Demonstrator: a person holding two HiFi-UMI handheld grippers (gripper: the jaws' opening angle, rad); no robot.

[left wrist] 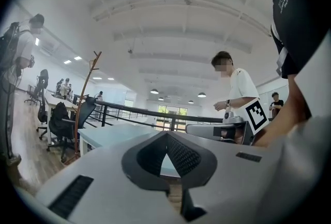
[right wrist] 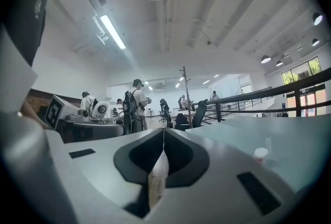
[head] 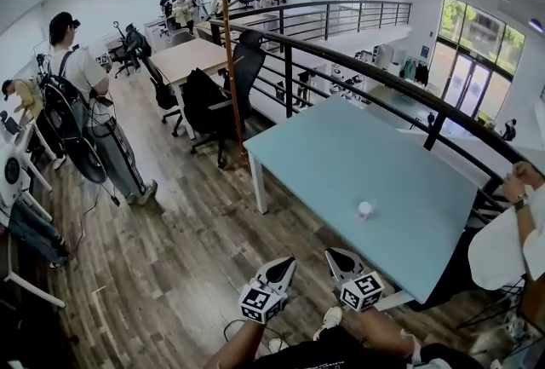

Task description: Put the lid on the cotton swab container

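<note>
A small white round container [head: 364, 210] stands alone on the pale blue table [head: 341, 163], near its front right part. In the right gripper view the container [right wrist: 260, 154] shows small at the right, and I cannot make out a separate lid. My left gripper [head: 289, 262] and right gripper [head: 332, 256] hang side by side before the table's near edge, short of the container. Both are shut with nothing between their jaws. The left gripper [left wrist: 166, 135] and the right gripper [right wrist: 164, 130] point level over the table.
A black railing [head: 400, 103] runs behind the table. A person in a white shirt [head: 502, 239] stands at its right end. Black office chairs [head: 213, 103] and a wooden coat stand [head: 228, 52] are at its far left. Another person [head: 85, 103] stands on the wooden floor at the left.
</note>
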